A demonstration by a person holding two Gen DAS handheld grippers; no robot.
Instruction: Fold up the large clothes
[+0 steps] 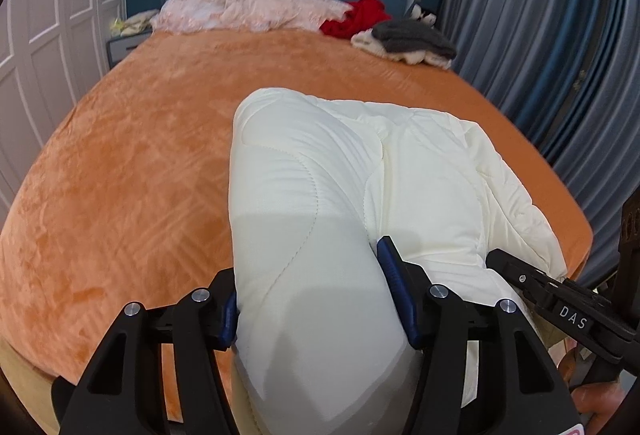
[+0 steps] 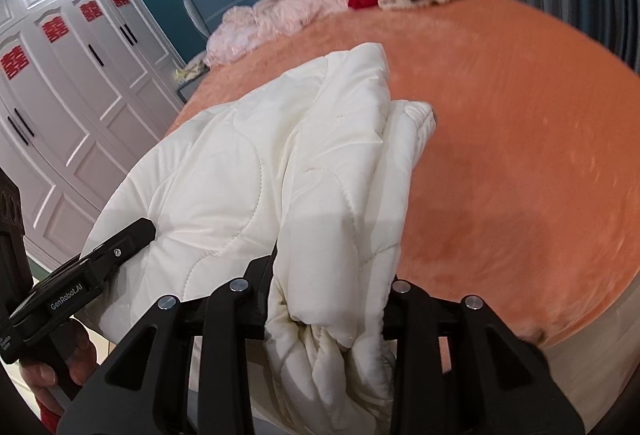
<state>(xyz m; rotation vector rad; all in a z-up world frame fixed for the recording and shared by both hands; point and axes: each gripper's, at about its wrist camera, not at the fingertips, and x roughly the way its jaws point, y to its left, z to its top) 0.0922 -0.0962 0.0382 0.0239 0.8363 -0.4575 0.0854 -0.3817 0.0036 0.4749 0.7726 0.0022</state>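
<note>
Progress looks partial: the white quilted garment (image 1: 320,195) is bunched into a long, thick bundle with its near end raised off the orange bed (image 1: 120,175) and its far end lying toward the middle of that bed. No neat, flat fold shows, so by my reckoning most of the folding, the smoothing and the final stacking are left to do.

The left gripper (image 1: 316,299) is clamped around a fat roll of the padding at the bed's near edge, blue pads pressing into both sides. The right gripper (image 2: 332,299) pinches a gathered, wrinkled hem just beside it, over the same edge.

No box, basket or bag shows anywhere. What is already piled sits loose at the head of the bed: a red garment (image 1: 354,17), a grey and cream stack (image 1: 408,41) next to it, and a pink blanket (image 1: 248,9) along the headboard side.
</note>
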